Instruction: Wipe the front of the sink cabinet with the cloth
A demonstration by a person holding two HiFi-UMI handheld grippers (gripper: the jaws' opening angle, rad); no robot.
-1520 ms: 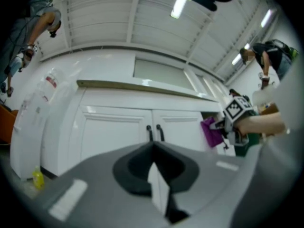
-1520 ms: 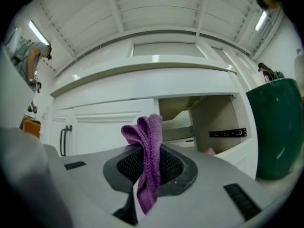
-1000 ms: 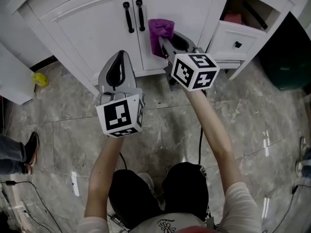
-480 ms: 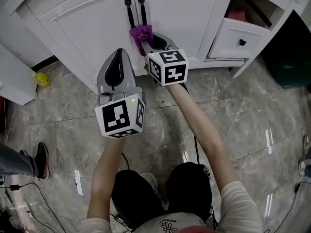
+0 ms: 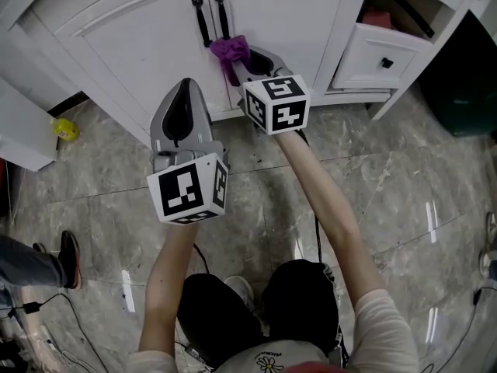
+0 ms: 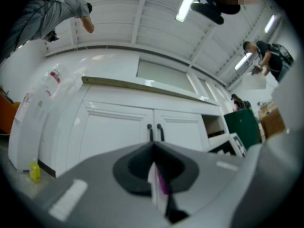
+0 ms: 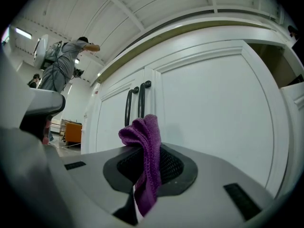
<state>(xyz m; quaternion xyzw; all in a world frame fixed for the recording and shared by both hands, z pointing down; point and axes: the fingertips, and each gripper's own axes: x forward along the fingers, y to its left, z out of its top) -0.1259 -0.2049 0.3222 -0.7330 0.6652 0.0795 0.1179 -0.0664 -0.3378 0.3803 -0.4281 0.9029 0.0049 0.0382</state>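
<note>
Purple cloth [image 5: 230, 50], clamped by right gripper [image 5: 241, 61] jaws, hangs beside black door handles [image 5: 211, 18]; left gripper [image 5: 185, 88] jaws closed, drawer [image 5: 380, 57] open.

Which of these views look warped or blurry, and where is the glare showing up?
Head view: sharp and evenly lit, with white glare streaks on the glossy floor. Left gripper view: heavy fisheye bend, dark corners, a blown-out ceiling light, and a soft-focus foreground. Right gripper view: same fisheye curve along the cabinet door, but the purple cloth is crisp.
</note>
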